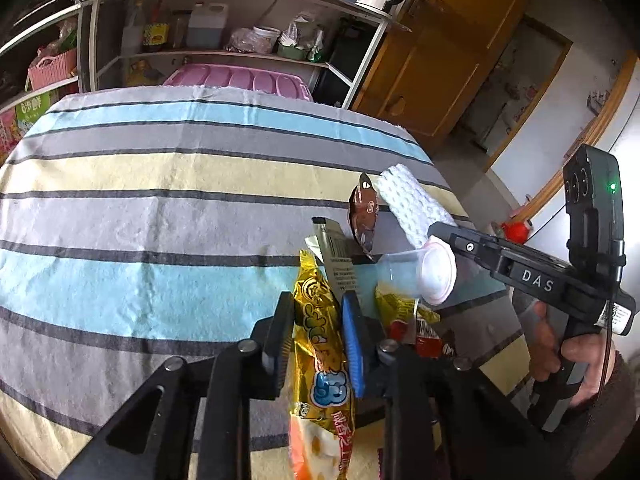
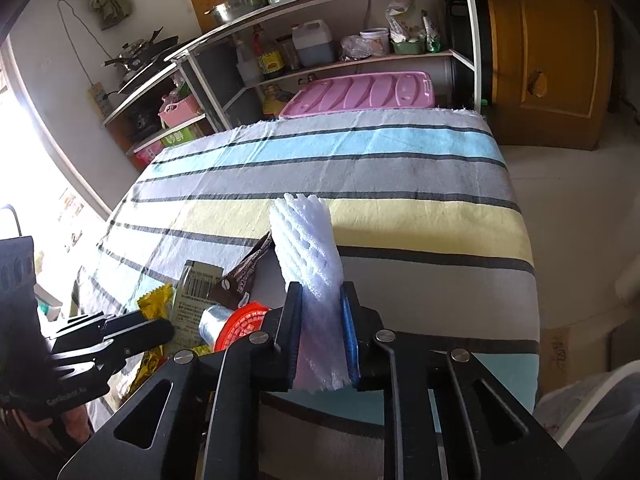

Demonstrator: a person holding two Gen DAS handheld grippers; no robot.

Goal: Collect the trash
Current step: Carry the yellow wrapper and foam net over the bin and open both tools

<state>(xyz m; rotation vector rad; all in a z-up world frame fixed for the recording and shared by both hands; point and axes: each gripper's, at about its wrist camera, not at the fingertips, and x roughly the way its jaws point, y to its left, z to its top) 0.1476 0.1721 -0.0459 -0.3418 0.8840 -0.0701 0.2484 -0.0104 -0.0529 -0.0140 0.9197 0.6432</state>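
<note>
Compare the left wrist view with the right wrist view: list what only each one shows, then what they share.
Only the left wrist view: the left gripper shut on a gold snack wrapper, a clear plastic cup lying on its side, and the hand that holds the right gripper.

Only the right wrist view: the right gripper shut on a white foam sleeve, a red lid, and a bright window.

Both: the striped cloth, the brown wrapper, the pink lid and the shelves.

Two grippers, left [image 1: 316, 344] and right [image 2: 320, 336], work one striped tablecloth [image 1: 140, 208]. Trash: one gold wrapper [image 1: 320, 360], one foam sleeve [image 2: 310, 248], one clear cup [image 1: 404, 276].
</note>
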